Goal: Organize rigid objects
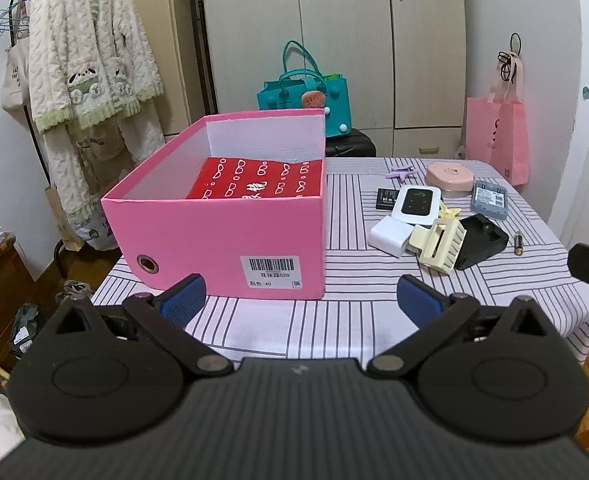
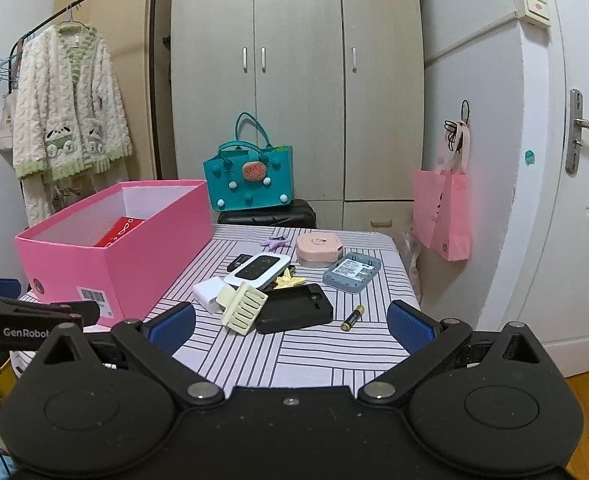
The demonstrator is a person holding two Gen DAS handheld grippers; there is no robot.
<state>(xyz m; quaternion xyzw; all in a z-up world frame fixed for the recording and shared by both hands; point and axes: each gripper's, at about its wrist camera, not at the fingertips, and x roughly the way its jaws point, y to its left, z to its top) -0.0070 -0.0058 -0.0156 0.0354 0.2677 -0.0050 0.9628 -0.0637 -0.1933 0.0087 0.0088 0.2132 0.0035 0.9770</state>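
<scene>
While the small rigid items lie clustered on the right half of the striped tablecloth [image 2: 294, 356], the pink shoebox [image 1: 214, 236] stands lidless on the left half — your evident destination, its mouth clear for drops from above. It already holds one flat red box with white print [image 1: 254, 180], lying on the floor of the container toward the far end.

From the pile outward: a cream comb-toothed hair clip [image 2: 244, 308] leans against a white charger plug [image 2: 208, 293] and touches a black phone case [image 2: 294, 308], which lies face-up. A white-and-black pocket router [image 2: 258, 271] rests partly over a small black battery pack [image 2: 239, 261], with a yellow star-shaped clip [image 2: 290, 280] tucked between router and case. Standing apart, and so easiest to take singly, are the AA battery [image 2: 352, 317], the grey-blue labelled device [image 2: 351, 272], the pink round case [image 2: 319, 249] and the purple hair clip [image 2: 273, 242].

Your right gripper [image 2: 290, 322] hovers just short of the pile, jaws spread wide and holding nothing, roughly framing the phone case and battery; its placement suggests it will do the picking. Your left gripper [image 1: 300, 300] hangs before the shoebox's barcode end, likewise spread and empty — probably stationed to steady the box. Overlapping items may shift together, so start with the loose ones.
</scene>
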